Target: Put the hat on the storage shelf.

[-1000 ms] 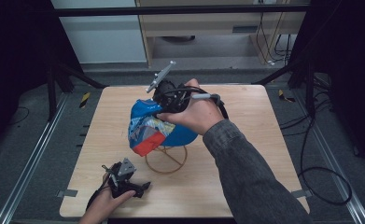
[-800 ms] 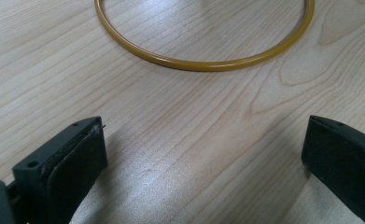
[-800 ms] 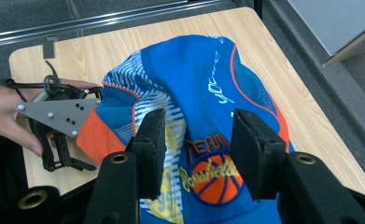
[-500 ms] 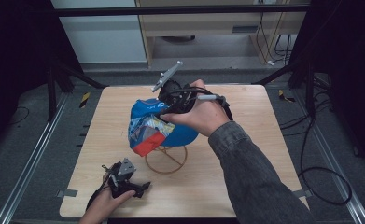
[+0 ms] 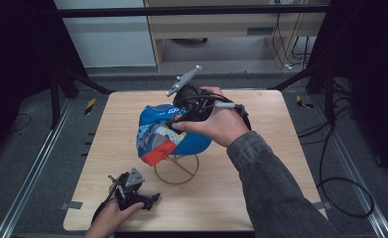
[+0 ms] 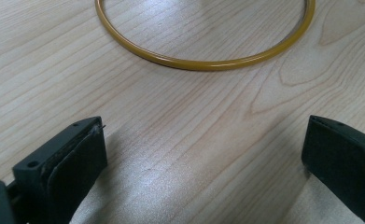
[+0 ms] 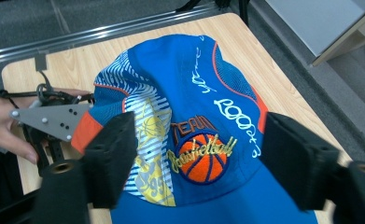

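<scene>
A blue basketball cap (image 5: 164, 133) (image 7: 203, 107) with an orange-tipped brim sits on a gold wire stand (image 5: 177, 170), whose ring base (image 6: 203, 64) rests on the wooden table (image 5: 261, 193). My right gripper (image 5: 177, 118) (image 7: 199, 158) hovers over the cap's crown. Its jaws have just been opening, and the cap shows between them with the pads not pressing on it. My left gripper (image 5: 151, 199) (image 6: 203, 144) rests low at the table's front left, open, with bare wood between its jaws. It also appears beyond the brim as the left gripper (image 7: 49, 122) in the right gripper view.
Metal rails (image 5: 28, 178) run along the floor on both sides of the table. A wooden cabinet (image 5: 206, 29) stands behind it, and cables (image 5: 340, 188) lie on the floor at the right. Bare wood shows to the right of the stand.
The right gripper has shifted slightly to the right above the cap. The cap stays on the stand. The left hand has not moved.
</scene>
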Demonstrator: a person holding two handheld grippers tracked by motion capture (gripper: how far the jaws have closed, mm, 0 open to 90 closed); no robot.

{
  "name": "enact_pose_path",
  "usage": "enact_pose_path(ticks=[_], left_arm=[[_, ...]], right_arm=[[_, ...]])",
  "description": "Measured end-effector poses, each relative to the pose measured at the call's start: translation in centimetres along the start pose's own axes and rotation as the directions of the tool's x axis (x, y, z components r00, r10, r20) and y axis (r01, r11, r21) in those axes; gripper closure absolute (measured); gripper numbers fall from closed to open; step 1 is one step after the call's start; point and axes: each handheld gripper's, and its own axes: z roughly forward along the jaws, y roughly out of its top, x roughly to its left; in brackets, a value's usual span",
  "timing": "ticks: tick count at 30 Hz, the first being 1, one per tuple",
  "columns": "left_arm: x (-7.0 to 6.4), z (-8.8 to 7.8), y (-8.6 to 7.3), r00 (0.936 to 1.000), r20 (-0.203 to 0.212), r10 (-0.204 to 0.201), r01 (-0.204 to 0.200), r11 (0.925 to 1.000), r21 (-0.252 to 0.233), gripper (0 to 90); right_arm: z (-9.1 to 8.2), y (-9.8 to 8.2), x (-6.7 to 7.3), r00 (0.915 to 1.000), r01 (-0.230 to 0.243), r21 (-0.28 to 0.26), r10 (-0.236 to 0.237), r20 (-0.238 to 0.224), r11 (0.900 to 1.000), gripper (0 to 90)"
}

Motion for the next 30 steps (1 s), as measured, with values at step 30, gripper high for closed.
enact_pose_path(ticks=[30], left_arm=[[0.0,0.0,0.0,1.0000,-0.002,-0.003,0.003,1.0000,0.000,0.0]], right_arm=[[-2.3,-2.6,-1.4,0.9936,-0.043,-0.108,0.054,0.099,0.993,5.0]])
